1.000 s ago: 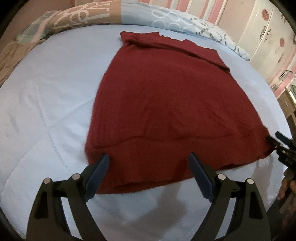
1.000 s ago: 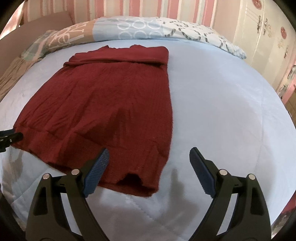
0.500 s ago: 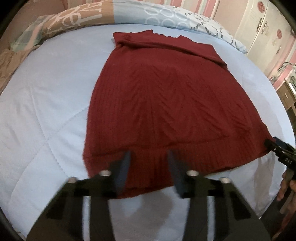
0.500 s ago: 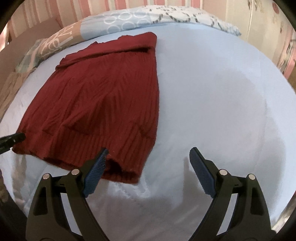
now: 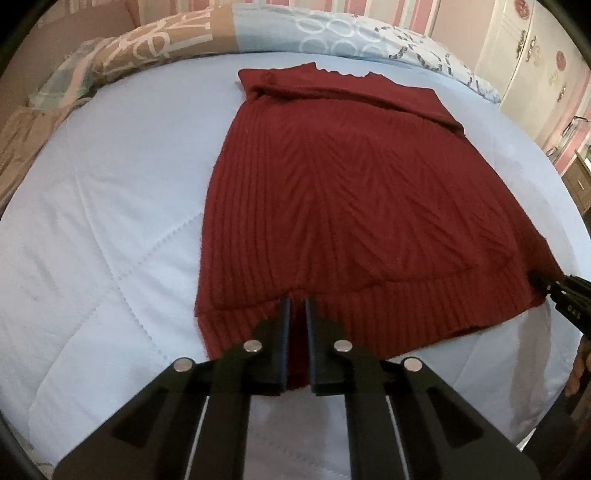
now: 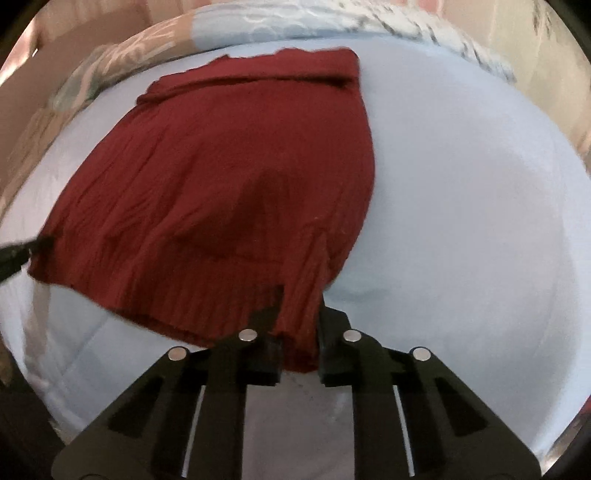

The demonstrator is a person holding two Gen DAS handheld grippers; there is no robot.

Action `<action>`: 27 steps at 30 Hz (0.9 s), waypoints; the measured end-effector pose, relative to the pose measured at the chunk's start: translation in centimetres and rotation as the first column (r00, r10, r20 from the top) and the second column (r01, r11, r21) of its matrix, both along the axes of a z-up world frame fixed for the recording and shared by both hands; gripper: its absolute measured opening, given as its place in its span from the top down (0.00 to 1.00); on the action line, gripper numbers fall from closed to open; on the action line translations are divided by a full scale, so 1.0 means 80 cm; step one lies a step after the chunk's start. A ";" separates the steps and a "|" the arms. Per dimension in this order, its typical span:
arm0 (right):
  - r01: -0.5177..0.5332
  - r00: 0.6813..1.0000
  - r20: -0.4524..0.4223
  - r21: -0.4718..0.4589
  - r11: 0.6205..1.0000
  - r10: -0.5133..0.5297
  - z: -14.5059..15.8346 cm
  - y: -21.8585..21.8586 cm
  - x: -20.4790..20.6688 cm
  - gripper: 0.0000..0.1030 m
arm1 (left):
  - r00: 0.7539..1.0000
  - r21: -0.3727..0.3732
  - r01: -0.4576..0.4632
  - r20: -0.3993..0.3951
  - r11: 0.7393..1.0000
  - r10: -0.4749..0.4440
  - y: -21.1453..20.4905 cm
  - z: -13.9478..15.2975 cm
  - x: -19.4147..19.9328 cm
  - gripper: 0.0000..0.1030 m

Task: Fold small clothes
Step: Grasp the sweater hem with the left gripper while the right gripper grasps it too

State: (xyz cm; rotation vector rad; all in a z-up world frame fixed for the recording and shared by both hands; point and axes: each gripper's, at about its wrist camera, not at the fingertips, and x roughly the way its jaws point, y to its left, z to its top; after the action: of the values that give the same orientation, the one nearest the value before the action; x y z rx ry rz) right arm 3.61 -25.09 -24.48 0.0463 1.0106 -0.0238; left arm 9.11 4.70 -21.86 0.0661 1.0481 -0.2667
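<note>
A dark red ribbed knit garment (image 5: 343,192) lies flat on the pale blue quilt, hem toward me, its top edge folded over at the far end. My left gripper (image 5: 295,306) is shut on the near hem, left of its middle. My right gripper (image 6: 301,299) is shut on the hem's right corner (image 6: 303,314), which bunches between the fingers. The garment also fills the left half of the right wrist view (image 6: 221,177). The right gripper's tip shows in the left wrist view (image 5: 561,291) at the hem's right corner. The left gripper's tip shows in the right wrist view (image 6: 18,254).
The quilt (image 5: 110,221) covers a bed. Patterned pillows (image 5: 258,33) lie along the far edge. A white cabinet (image 5: 535,55) stands at the far right, a brown blanket (image 5: 18,147) at the left.
Both grippers went from open to shut on the hem. The right gripper moved left onto the hem's right corner; the left gripper closed near the hem's middle-left.
</note>
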 end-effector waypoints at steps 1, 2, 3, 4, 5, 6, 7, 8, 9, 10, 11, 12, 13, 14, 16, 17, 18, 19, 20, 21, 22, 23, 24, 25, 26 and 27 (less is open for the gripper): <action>-0.002 1.000 0.023 -0.007 1.000 0.003 0.007 -0.001 -0.005 0.88 | 1.000 -0.005 -0.004 0.006 1.000 0.004 0.001 0.002 -0.001 0.93; -0.003 0.999 0.040 -0.014 1.000 0.004 0.012 -0.003 -0.010 0.88 | 1.000 -0.010 -0.009 0.014 1.000 0.010 0.002 0.005 -0.005 0.93; -0.004 0.998 0.055 -0.019 1.000 0.005 0.017 -0.004 -0.015 0.88 | 1.000 -0.012 -0.012 0.022 1.000 0.012 0.004 0.007 -0.008 0.93; -0.007 0.998 0.068 -0.021 1.000 0.008 0.023 -0.008 -0.022 0.88 | 0.999 -0.012 -0.013 0.037 1.000 0.013 0.006 0.012 -0.015 0.93; -0.008 0.997 0.072 -0.022 1.000 0.010 0.026 -0.011 -0.027 0.88 | 0.999 -0.009 -0.011 0.042 1.000 0.012 0.006 0.014 -0.018 0.93; -0.009 0.997 0.074 -0.024 1.000 0.011 0.028 -0.013 -0.033 0.88 | 0.999 -0.003 -0.012 0.049 1.000 0.012 0.006 0.015 -0.023 1.00; -0.008 0.997 0.080 -0.024 1.000 0.010 0.031 -0.016 -0.040 0.88 | 0.998 0.003 -0.015 0.054 1.000 0.015 0.008 0.017 -0.031 1.00; -0.007 0.997 0.082 -0.025 1.000 0.009 0.033 -0.018 -0.046 0.89 | 0.998 0.001 -0.016 0.054 1.000 0.016 0.009 0.018 -0.038 1.00; -0.007 0.997 0.081 -0.028 1.000 0.009 0.033 -0.019 -0.050 0.92 | 0.998 0.003 -0.017 0.054 1.000 0.017 0.011 0.019 -0.045 1.00; -0.002 0.997 0.083 -0.040 0.999 0.005 0.035 -0.020 -0.057 0.94 | 0.998 0.011 -0.017 0.055 1.000 0.016 0.012 0.019 -0.054 1.00; 0.001 0.996 0.084 -0.044 0.999 0.002 0.036 -0.022 -0.061 0.94 | 0.998 0.022 -0.018 0.054 1.000 0.017 0.013 0.018 -0.063 1.00; 0.006 0.996 0.086 -0.042 0.999 -0.003 0.037 -0.024 -0.066 0.94 | 0.998 0.026 -0.018 0.053 0.999 0.017 0.014 0.018 -0.068 1.00; 0.010 0.996 0.084 -0.032 0.999 -0.008 0.038 -0.029 -0.069 0.94 | 0.998 0.030 -0.021 0.052 0.999 0.019 0.016 0.018 -0.074 1.00; 0.010 0.996 0.083 -0.034 0.999 -0.007 0.037 -0.031 -0.069 0.94 | 0.999 0.027 -0.020 0.048 0.999 0.018 0.018 0.018 -0.077 1.00; 0.004 0.998 0.070 -0.031 1.000 -0.002 0.034 -0.031 -0.066 0.94 | 0.999 0.027 -0.016 0.041 1.000 0.015 0.020 0.017 -0.079 1.00; 0.003 0.998 0.065 -0.024 1.000 -0.001 0.031 -0.031 -0.063 0.94 | 0.999 0.029 -0.014 0.041 0.999 0.013 0.020 0.016 -0.079 1.00; 0.001 0.998 0.055 -0.010 1.000 0.000 0.029 -0.031 -0.059 0.94 | 1.000 0.025 -0.007 0.026 1.000 0.007 0.021 0.012 -0.074 1.00; -0.003 0.999 0.044 0.011 1.000 0.003 0.026 -0.032 -0.056 0.94 | 1.000 0.013 -0.004 0.013 1.000 0.004 0.023 0.009 -0.071 1.00; -0.006 0.999 0.035 0.025 1.000 0.005 0.024 -0.033 -0.054 0.94 | 1.000 0.001 -0.008 0.005 1.000 0.008 0.024 0.007 -0.067 1.00; -0.004 1.000 0.022 0.030 1.000 0.004 0.021 -0.033 -0.053 0.94 | 1.000 -0.016 -0.013 -0.003 1.000 0.013 0.028 0.006 -0.062 0.99; 0.000 1.000 0.018 0.028 1.000 -0.001 0.020 -0.032 -0.051 0.92 | 1.000 -0.023 -0.014 -0.003 1.000 0.014 0.029 0.007 -0.061 0.97; 0.003 1.000 0.016 0.037 0.999 -0.004 0.020 -0.034 -0.052 0.90 | 1.000 -0.026 -0.015 0.000 1.000 0.015 0.030 0.009 -0.060 0.97; 0.004 1.000 0.016 0.050 0.999 -0.005 0.022 -0.035 -0.053 0.83 | 1.000 -0.026 -0.013 0.003 1.000 0.013 0.031 0.011 -0.057 0.84; 0.011 1.000 0.023 0.048 0.999 -0.012 0.023 -0.035 -0.054 0.66 | 1.000 -0.029 -0.007 0.006 1.000 0.007 0.030 0.013 -0.056 0.55; 0.018 0.999 0.037 0.041 0.999 -0.020 0.025 -0.035 -0.055 0.57 | 1.000 -0.024 -0.008 0.023 1.000 0.008 0.030 0.017 -0.054 0.37; 0.021 0.999 0.048 0.034 0.999 -0.023 0.027 -0.034 -0.056 0.50 | 0.999 -0.021 -0.011 0.037 1.000 0.011 0.030 0.019 -0.053 0.22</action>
State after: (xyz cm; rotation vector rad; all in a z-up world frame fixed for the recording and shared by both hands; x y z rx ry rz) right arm -0.85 -27.84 -22.29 0.0884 0.9620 -0.0256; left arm 4.88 7.14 -20.30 0.0466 1.0088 -0.2653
